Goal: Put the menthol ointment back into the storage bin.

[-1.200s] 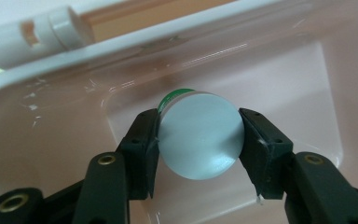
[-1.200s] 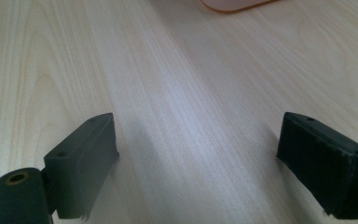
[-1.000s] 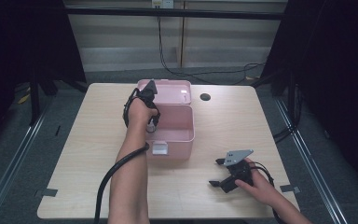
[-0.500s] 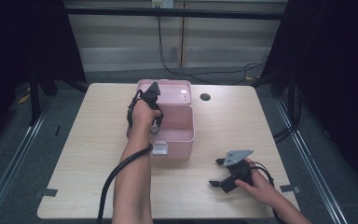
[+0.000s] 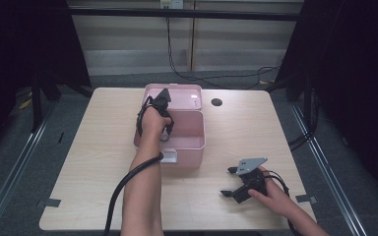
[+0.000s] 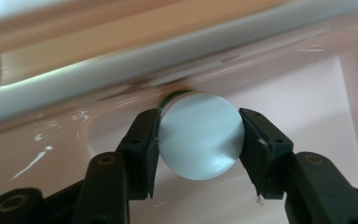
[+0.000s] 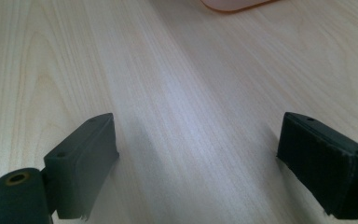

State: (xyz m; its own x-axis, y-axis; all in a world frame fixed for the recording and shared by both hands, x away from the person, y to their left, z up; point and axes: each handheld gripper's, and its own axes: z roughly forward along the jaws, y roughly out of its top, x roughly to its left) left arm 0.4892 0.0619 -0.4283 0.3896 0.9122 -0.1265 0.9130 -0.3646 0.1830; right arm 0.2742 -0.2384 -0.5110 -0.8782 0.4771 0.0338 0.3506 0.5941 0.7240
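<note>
Left claw (image 5: 163, 132) has dropped from the pink box's (image 5: 197, 142) back rim to inside the bin, centre frame. In the left gripper view both pads pinch a pale round cap (image 6: 200, 135), green rim just behind it, low near the box floor. Looks like placing or picking the item inside the box; can't tell which. Open lid (image 5: 177, 93) stands close behind the hand, and the walls hem in the claw. Right claw (image 5: 238, 189), lower right of the tabletop (image 5: 88, 162): jaws wide apart, empty, parked.
</note>
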